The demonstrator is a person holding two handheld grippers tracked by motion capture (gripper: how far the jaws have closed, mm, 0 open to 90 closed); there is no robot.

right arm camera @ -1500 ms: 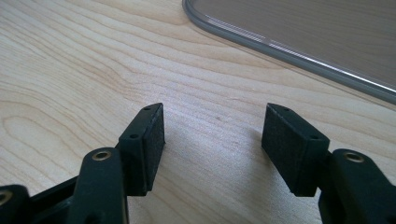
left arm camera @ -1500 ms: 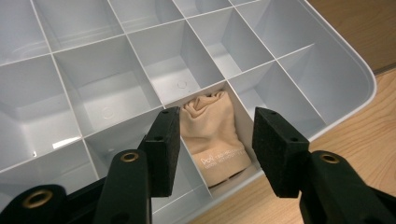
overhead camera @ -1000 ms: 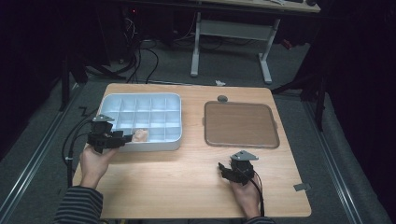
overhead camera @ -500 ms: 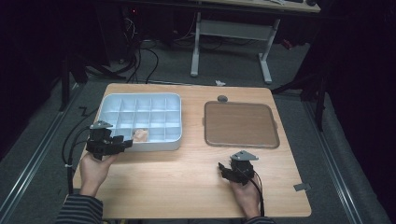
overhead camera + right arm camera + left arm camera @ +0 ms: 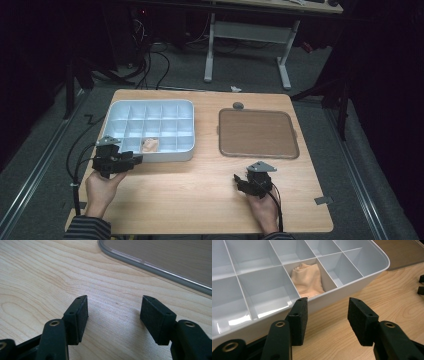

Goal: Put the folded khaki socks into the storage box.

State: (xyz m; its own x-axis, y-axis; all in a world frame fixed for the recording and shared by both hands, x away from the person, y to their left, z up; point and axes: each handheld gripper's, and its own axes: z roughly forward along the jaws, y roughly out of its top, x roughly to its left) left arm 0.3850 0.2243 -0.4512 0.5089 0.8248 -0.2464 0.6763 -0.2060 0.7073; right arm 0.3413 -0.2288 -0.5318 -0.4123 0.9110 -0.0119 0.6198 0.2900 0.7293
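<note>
Left gripper [image 5: 131,161]: jaws apart, nothing between them; just outside the near wall of the white divided tray [image 5: 176,154], over bare table [image 5: 200,200].
Right gripper [image 5: 241,181]: jaws apart, empty, low over the table near its near edge.
Beige cloth [image 5: 308,280]: folded inside a near-row compartment of the tray.
Brown tray [image 5: 257,132]: toward the table's right edge.

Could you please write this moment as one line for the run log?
left gripper: open, empty, beside white plastic compartment tray | beige folded cloth: in front-row compartment | right gripper: open, empty, over wooden table | flat brown lid: untouched
</note>
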